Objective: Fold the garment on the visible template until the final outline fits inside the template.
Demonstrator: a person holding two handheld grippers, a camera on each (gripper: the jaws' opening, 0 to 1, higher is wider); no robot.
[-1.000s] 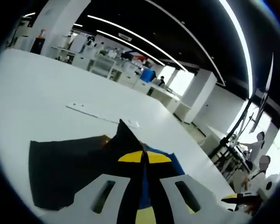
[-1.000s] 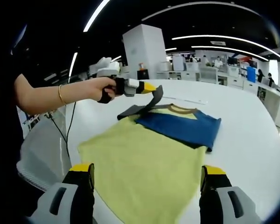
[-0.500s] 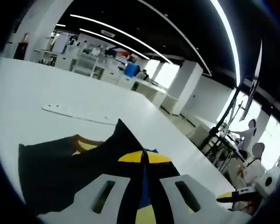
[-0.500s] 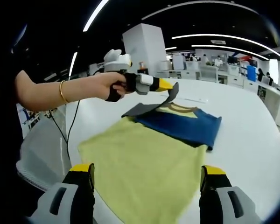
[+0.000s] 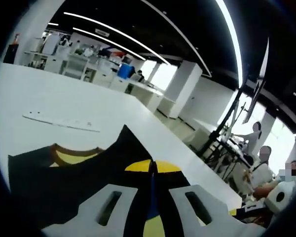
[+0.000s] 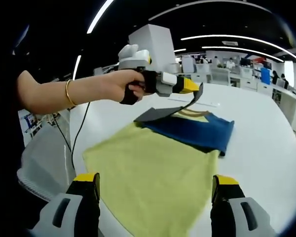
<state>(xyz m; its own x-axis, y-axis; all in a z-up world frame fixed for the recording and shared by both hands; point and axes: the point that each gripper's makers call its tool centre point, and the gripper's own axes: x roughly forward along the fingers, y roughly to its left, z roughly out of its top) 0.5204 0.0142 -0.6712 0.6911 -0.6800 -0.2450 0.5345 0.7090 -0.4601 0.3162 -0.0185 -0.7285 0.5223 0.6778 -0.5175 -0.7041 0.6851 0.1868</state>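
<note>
Lifting a dark sleeve (image 6: 171, 109) off the yellow T-shirt (image 6: 153, 182), with the left gripper (image 6: 193, 88) clenched on the sleeve's tip, up above the shirt's collar (image 6: 190, 114). Spread flat on the white table (image 6: 256, 143), long axis running from the right gripper (image 6: 155, 190) toward the collar, one blue sleeve (image 6: 192, 132) already folded across the chest. Hovering released at the hem, jaws apart and grasping nothing. Nearer to the collar: the left, so probably carrying the dark sleeve across, over the blue one.
</note>
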